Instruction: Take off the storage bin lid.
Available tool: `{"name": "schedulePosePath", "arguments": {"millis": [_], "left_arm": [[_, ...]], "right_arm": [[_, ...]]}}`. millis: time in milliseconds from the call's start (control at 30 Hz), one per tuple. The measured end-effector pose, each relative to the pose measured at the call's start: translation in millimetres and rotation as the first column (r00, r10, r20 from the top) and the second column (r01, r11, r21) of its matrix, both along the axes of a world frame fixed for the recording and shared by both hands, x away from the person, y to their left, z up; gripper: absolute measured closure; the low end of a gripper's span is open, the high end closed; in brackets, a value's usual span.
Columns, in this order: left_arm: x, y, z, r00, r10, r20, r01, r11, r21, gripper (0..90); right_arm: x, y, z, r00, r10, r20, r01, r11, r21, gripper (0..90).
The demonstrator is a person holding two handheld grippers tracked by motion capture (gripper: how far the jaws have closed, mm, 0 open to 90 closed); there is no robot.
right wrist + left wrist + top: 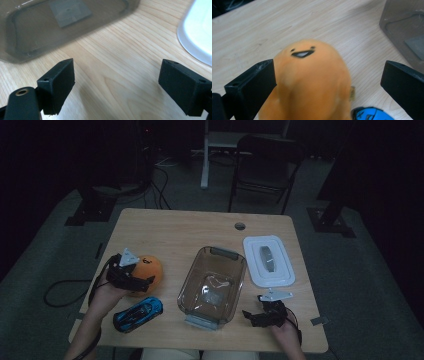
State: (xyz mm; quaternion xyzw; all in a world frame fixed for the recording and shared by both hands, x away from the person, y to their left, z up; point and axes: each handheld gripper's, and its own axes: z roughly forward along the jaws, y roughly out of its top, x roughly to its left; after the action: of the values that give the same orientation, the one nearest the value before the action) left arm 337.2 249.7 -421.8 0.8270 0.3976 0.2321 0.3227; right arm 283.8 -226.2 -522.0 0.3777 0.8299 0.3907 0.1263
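Here the two black jaws of the left gripper (327,82) stand wide apart on either side of the soft orange egg-shaped plush toy with a small smiling face (309,82), not yet pressing it; one jaw looks just beside the fabric, the other well off. The plush rests on the pale wooden table (175,227), near its left edge, with the shiny blue toy car (138,314) just beside it and the smoky clear plastic container (212,287) farther right. To grip well, I judge the jaws should centre on the widest part of the body and squeeze gently, since the stuffing will give. The right gripper (265,314) rests with jaws spread over bare wood, between the container and the white rectangular lid (268,261).
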Motion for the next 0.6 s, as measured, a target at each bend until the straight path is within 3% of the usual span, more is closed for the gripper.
{"name": "schedulePosePath", "arguments": {"millis": [133,333,600], "left_arm": [[4.1,14.5,-10.5,0.9995,-0.001,-0.03,0.001,0.9999,-0.012,0.5],[14.1,31.1,-26.0,0.9957,0.028,-0.088,-0.034,0.9968,-0.072,0.5],[19.4,36.4,-39.4,0.991,0.039,-0.128,-0.049,0.9955,-0.081,0.5]], "right_arm": [[-4.9,-10.3,-0.6,0.9997,-0.026,0.001,0.026,0.9995,-0.016,13.3],[-9.5,-18.4,-1.9,0.9992,-0.041,0.003,0.041,0.9986,-0.034,13.3],[-12.9,-29.1,-3.5,0.9973,-0.072,0.011,0.073,0.9959,-0.054,13.3]]}}
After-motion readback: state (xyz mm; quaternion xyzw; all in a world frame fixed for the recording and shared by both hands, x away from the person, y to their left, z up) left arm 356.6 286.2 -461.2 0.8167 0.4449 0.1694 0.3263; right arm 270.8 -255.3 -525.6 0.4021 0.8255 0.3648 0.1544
